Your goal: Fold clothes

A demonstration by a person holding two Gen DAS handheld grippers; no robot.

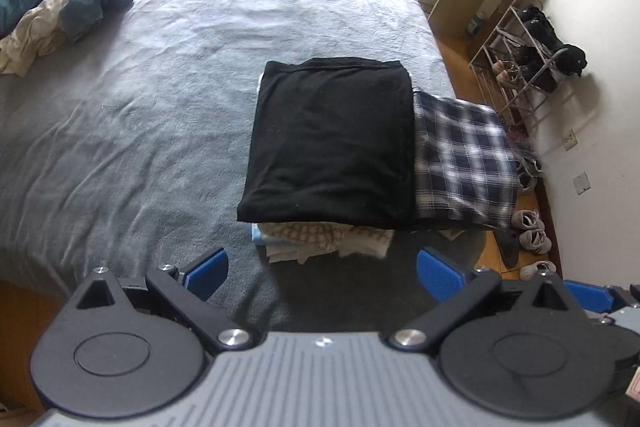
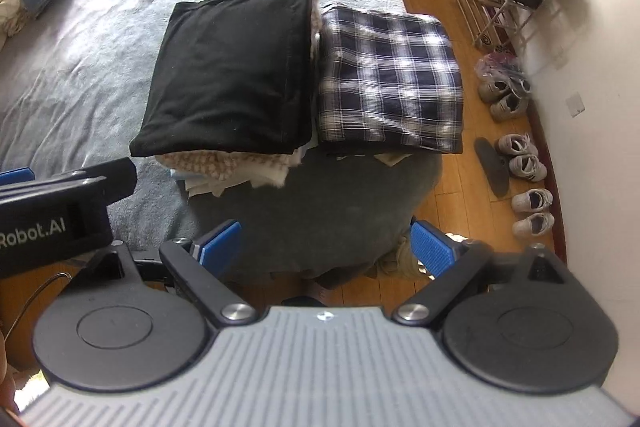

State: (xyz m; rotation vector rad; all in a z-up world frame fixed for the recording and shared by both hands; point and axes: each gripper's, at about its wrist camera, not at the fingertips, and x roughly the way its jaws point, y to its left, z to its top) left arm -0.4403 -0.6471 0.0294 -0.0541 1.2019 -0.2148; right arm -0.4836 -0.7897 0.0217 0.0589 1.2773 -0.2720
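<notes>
Left wrist view: left gripper (image 1: 320, 273) spread wide, nothing between its blue pads, held back from the near edge of the bed (image 1: 120, 147). Right gripper (image 2: 326, 247) likewise released and empty, hanging over the bed's near right corner. Black folded garment (image 1: 332, 143) tops a stack of pale folded pieces (image 1: 320, 239) straight ahead of the left gripper, long axis running away from it. Plaid folded garment (image 2: 392, 83) lies just beside it on the right edge, nearer the right gripper. Loose clothes (image 1: 60, 23) sit crumpled at the far left edge, well apart, on the left gripper's side. Judgement: folded stacks done or mid-batch; the heap looks unfolded.
</notes>
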